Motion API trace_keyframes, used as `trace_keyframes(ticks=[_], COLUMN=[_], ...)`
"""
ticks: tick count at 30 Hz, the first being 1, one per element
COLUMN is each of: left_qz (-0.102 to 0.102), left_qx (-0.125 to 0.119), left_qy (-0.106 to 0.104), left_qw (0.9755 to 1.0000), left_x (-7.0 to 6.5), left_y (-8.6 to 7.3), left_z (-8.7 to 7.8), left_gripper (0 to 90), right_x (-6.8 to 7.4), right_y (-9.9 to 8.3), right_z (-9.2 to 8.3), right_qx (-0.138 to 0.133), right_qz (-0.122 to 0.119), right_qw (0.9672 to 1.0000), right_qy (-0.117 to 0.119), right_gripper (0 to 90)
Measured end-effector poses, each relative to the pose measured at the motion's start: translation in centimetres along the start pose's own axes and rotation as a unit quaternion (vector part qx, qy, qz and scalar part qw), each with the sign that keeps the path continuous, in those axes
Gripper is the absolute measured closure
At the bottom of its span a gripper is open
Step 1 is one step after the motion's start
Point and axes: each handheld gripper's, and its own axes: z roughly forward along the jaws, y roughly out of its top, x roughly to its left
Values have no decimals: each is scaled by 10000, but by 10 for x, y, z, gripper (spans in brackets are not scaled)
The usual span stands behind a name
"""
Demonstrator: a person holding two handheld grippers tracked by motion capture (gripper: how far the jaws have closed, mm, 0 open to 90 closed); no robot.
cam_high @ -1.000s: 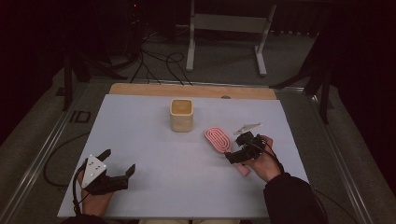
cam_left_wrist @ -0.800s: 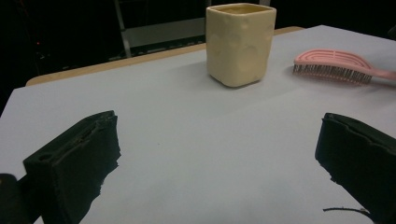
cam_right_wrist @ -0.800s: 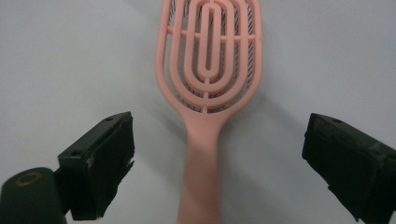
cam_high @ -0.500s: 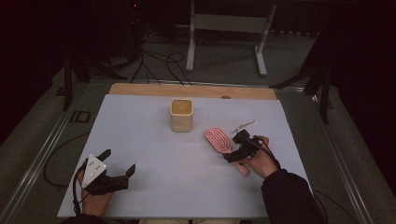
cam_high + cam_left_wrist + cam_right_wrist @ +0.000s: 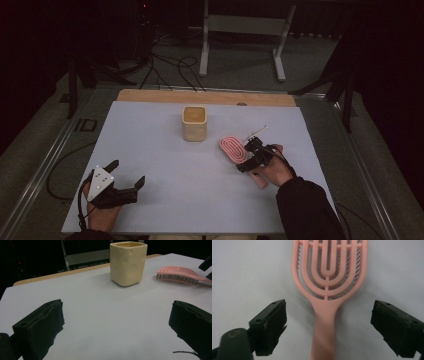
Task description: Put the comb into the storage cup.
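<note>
High view: the pink vented hairbrush (image 5: 234,148) lies on the white table (image 5: 165,150) right of the cream square cup (image 5: 194,123), the right gripper (image 5: 254,154) over its handle.

Left gripper view: the left gripper (image 5: 116,322) gapes, released, grasping nothing.

Right gripper view: jaws spread wide, straddling the handle without touching.

The high view looks forward and down over the whole white table (image 5: 165,165) from the person's side. The left gripper view sits low near the tabletop, facing the cream cup (image 5: 128,263) and pink hairbrush (image 5: 178,275). The right gripper view looks straight down, close above that hairbrush (image 5: 328,287).
</note>
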Motion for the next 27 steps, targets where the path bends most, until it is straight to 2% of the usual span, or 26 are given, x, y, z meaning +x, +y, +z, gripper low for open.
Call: trace_keyframes(ticks=[4, 7, 8, 9, 10, 11, 16, 17, 22, 27], left_qz=[8, 9, 9, 7, 7, 5, 9, 9, 7, 15], left_qx=[14, 15, 15, 13, 13, 12, 12, 12, 12, 13], left_qy=[-8, -10, -10, -9, -9, -10, -11, -7, -5, -4], left_qw=[10000, 10000, 10000, 10000, 10000, 10000, 10000, 10000, 10000, 10000], left_x=[0, 0, 0, 0, 0, 0, 0, 0, 0, 0], left_y=[0, 0, 0, 0, 0, 0, 0, 0, 0, 0], left_z=[0, 1, 1, 0, 0, 1, 1, 0, 1, 0], left_gripper=[4, 4, 4, 4, 4, 4, 4, 4, 4, 4], right_x=[0, 0, 0, -1, -1, 0, 0, 0, 2, 5], right_y=[1, 1, 1, 2, 2, 2, 3, 3, 4, 5], right_z=[5, 9, 9, 10, 10, 12, 15, 17, 19, 20], right_qx=[158, 287, 287, 320, 320, 394, 538, 537, 589, 627], right_qz=[41, 49, 49, 64, 64, 101, 126, 93, 56, -72], right_qw=[9998, 9995, 9995, 9993, 9993, 9990, 9984, 9984, 9982, 9980], right_qy=[62, 133, 133, 155, 155, 160, 150, 157, 108, -87], right_gripper=[181, 286, 286, 362, 362, 423, 512, 557, 603, 642])
